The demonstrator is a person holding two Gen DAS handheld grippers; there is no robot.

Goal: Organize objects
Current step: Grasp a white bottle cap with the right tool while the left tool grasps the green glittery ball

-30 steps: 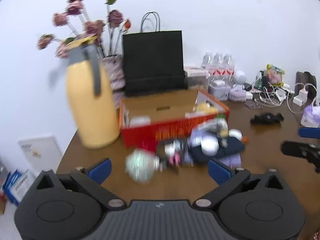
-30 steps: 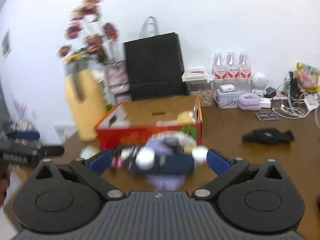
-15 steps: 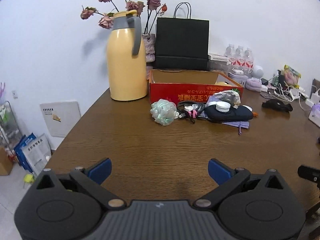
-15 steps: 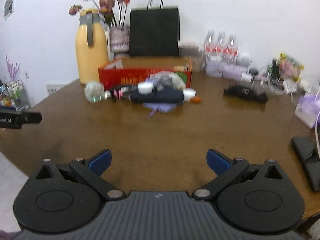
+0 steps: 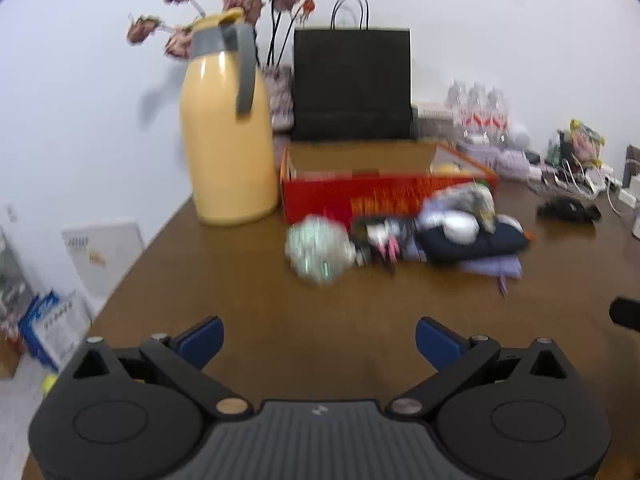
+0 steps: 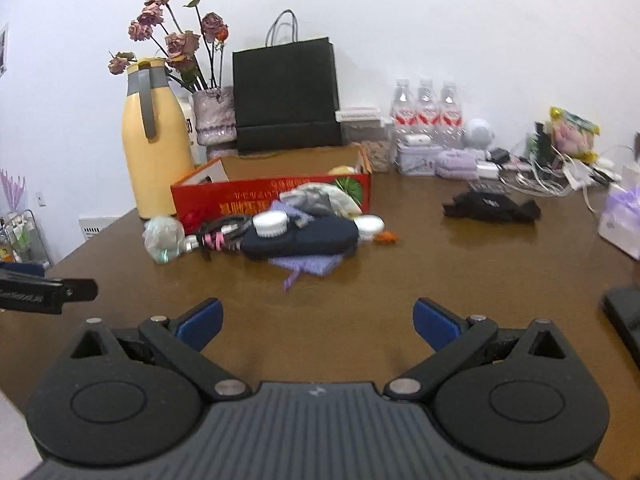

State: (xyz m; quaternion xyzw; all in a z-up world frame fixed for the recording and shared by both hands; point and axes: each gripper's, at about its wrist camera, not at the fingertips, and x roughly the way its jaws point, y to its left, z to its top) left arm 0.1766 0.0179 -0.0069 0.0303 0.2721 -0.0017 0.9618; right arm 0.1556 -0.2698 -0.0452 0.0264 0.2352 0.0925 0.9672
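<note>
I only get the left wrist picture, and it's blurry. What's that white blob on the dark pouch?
Observer: A small white round container, resting on the left end of the navy pouch.
Operator: Is the other tool holding anything?
Observer: No. The right tool is open and empty, over bare table.
Operator: Anything further right that I can't see?
Observer: A white box with a purple ribbon near the table's right edge.

A brown wooden table (image 6: pixel 360 304) holds a yellow jug (image 6: pixel 154 160), a red box (image 6: pixel 272 196), a black bag (image 6: pixel 286 100) and a pile of small things (image 6: pixel 280 236)
</note>
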